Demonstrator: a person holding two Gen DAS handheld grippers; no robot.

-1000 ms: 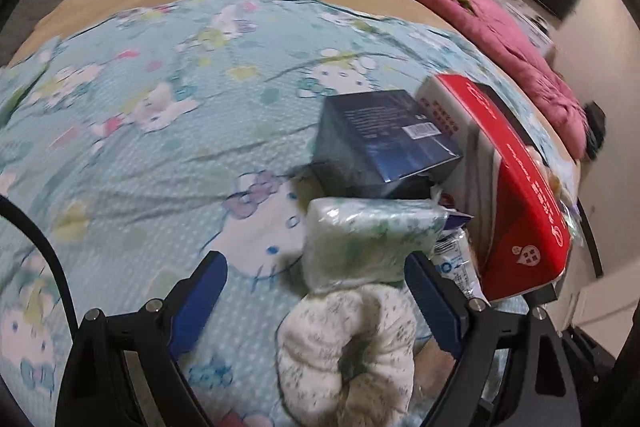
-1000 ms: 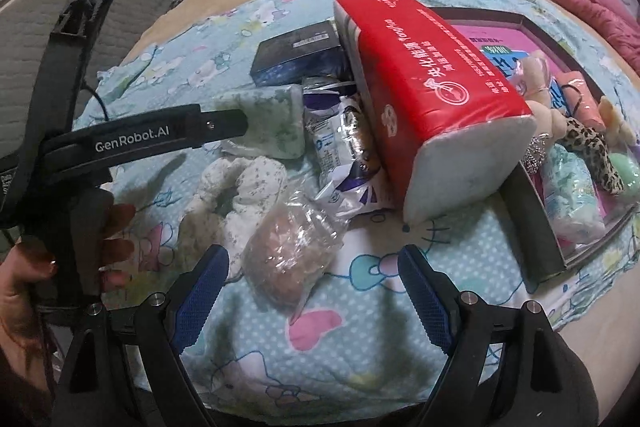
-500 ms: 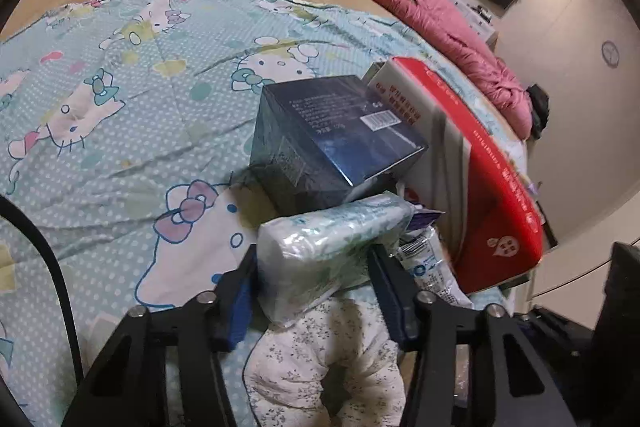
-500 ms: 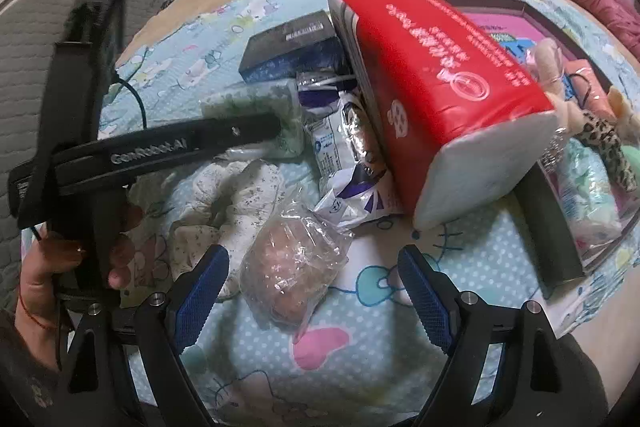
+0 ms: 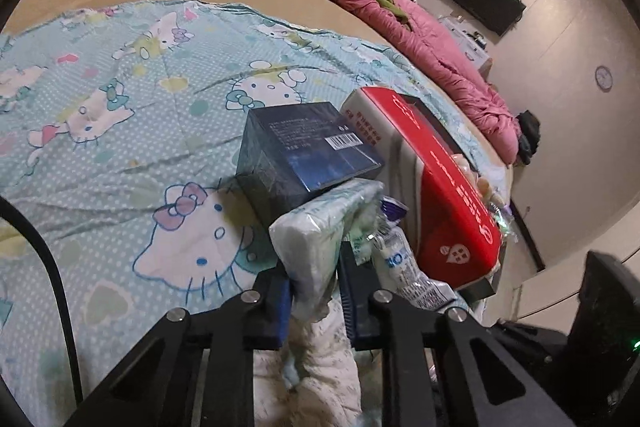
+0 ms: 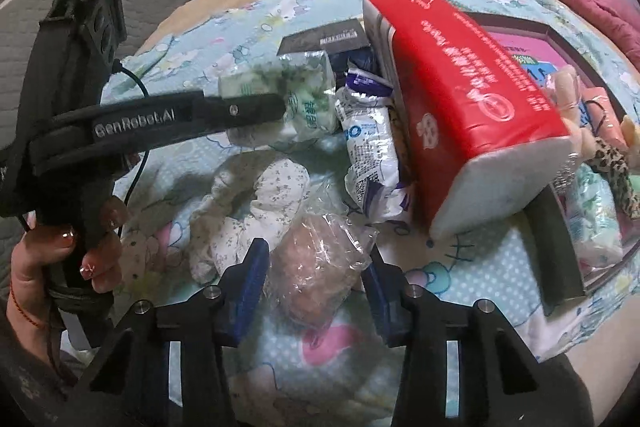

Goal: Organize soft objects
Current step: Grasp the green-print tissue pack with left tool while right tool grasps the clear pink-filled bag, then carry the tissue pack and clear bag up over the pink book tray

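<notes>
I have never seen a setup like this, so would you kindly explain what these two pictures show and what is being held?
There is no robot here: a person holds a two-fingered tool in each hand, and each has a camera looking along its fingers. One picture is from the left tool, the other from the right tool, which also shows the person's left hand on its handle. Both look down at a cartoon-print blanket on a bed, strewn with a red tissue pack, a dark blue box and a white floral cloth. The left tool is closing on a small green-and-white tissue pack. The right tool is closing around a clear bag with something pinkish inside.
</notes>
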